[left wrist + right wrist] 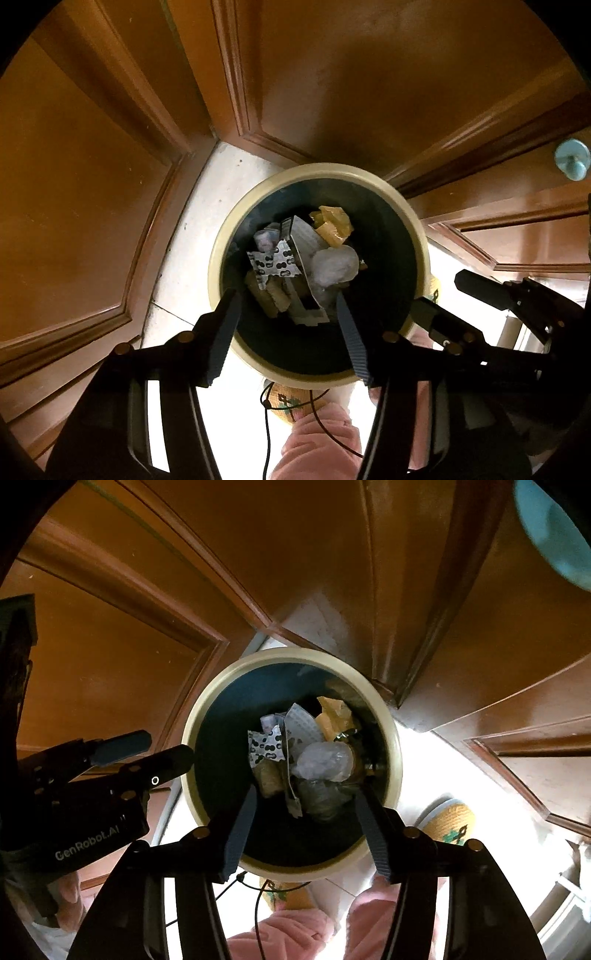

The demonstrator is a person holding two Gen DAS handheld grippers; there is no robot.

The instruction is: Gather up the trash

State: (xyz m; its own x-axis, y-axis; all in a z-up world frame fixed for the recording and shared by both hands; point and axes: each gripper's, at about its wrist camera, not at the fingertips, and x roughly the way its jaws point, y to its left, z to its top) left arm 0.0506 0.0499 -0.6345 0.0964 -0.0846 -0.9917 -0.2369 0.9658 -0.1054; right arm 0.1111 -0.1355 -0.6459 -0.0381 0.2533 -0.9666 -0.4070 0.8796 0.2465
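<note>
Trash [295, 266] is seen from the left wrist straight below the left gripper [284, 306], inside the round bin [221, 236]; jaws are parted, nothing held. From the right wrist, the right gripper [306, 805] is likewise parted and empty, directly over the same pile.

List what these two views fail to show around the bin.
- Bin bottom: both views, buried under the trash.
- Bin's outer wall: both views look straight down, so only the rim shows.
- Lower trash pieces: covered by the clear plastic wad and too dark to tell apart.
- Teal object: right view, cut off by the edge.
- Slippers: partly behind the bin and the right gripper.
</note>
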